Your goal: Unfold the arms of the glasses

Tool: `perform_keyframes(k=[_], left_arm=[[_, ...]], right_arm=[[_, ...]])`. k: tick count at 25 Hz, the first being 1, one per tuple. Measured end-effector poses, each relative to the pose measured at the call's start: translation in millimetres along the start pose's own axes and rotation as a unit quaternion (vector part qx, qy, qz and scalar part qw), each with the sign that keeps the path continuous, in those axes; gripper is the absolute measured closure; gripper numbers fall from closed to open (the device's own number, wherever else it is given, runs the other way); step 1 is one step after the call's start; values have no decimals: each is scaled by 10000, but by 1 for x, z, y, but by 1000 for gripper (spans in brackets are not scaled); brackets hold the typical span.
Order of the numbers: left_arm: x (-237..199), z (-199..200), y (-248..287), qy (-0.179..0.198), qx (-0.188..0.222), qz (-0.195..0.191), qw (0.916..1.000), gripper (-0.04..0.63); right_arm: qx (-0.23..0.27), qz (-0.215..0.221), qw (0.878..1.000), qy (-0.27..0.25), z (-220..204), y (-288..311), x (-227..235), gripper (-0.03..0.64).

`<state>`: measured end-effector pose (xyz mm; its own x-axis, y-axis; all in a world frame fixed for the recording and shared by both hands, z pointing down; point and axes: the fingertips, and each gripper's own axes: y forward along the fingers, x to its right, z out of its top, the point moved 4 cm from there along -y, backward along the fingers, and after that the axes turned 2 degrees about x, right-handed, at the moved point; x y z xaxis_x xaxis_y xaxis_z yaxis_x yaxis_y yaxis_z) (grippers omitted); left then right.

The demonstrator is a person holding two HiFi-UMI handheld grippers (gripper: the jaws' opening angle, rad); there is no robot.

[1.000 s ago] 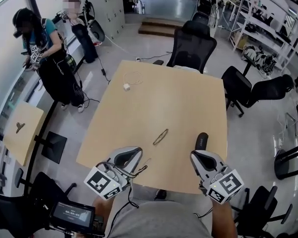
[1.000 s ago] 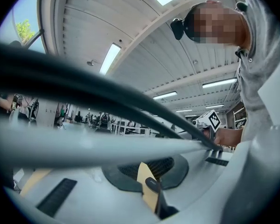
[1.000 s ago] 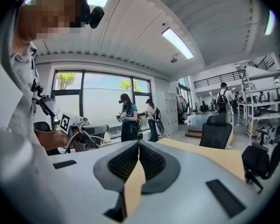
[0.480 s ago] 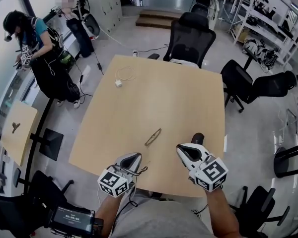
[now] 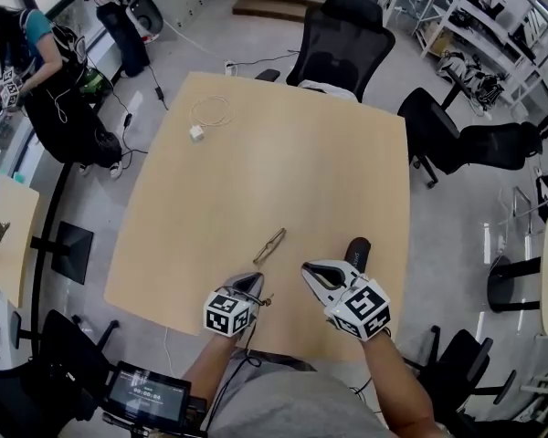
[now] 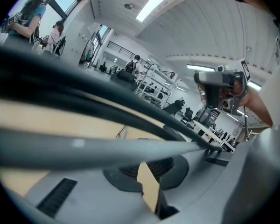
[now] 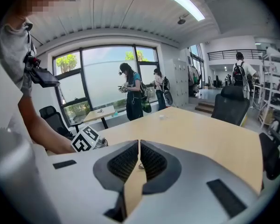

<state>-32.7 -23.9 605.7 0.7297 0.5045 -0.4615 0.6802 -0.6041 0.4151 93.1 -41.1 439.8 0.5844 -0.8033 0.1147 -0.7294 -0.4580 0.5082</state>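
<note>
- Tabletop point(image 5: 283, 153): pale wood-look laminate, smooth, squarish with rounded corners. Its near edge is partly covered by the person's arms and both tools.
- Office chair point(image 5: 342, 39): black, mesh back, pushed in at the far edge. Its seat and base are hidden behind the tabletop.
- Right hand-held gripper point(image 5: 306, 267): white-grey moulded shell with a black-and-white marker cube at the rear. Its own view shows the dark ribbed pads point(image 7: 126, 160) pressed together at the tips with nothing gripped. Only a narrow wedge of tabletop shows below the tips.
- Left hand-held gripper point(image 5: 252, 279): same build and marker cube. Blurred dark and grey cables cross its own view and cover most of the frame. Below them the ribbed pads point(image 6: 130, 171) meet at the tips, and it holds nothing.
- Dark rounded object point(image 5: 357, 249): black, lying just beyond the right hand-held gripper and partly hidden by it. What it is cannot be told.
- Charger with cable point(image 5: 196, 133): a small white block with a thin white lead in a loose loop, near the far left corner.
- Glasses point(image 5: 270, 244): thin frame, arms folded, lying slantwise on the tabletop. They are just ahead of and between the two tools and touch neither. Lens detail is too small to read.
</note>
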Motion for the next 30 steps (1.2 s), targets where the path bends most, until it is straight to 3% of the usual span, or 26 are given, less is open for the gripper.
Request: perform_keyframes(k=[8, 14, 24, 30], left_arm=[[-35, -21, 41, -32, -748, 36, 9972, 589], [-53, -22, 53, -10, -1116, 1, 9937, 589], [-86, 4, 68, 190, -1187, -137, 9927, 589], [-92, 18, 75, 331, -1219, -372, 9913, 589]], right_arm=[[-818, 58, 9966, -95, -42, 67, 38, 607], [-1577, 152, 9826, -964, -76, 120, 80, 606], [-2771, 495, 9433, -1759, -124, 176, 122, 540], [-2935, 376, 9369, -1861, -139, 183, 132, 540]])
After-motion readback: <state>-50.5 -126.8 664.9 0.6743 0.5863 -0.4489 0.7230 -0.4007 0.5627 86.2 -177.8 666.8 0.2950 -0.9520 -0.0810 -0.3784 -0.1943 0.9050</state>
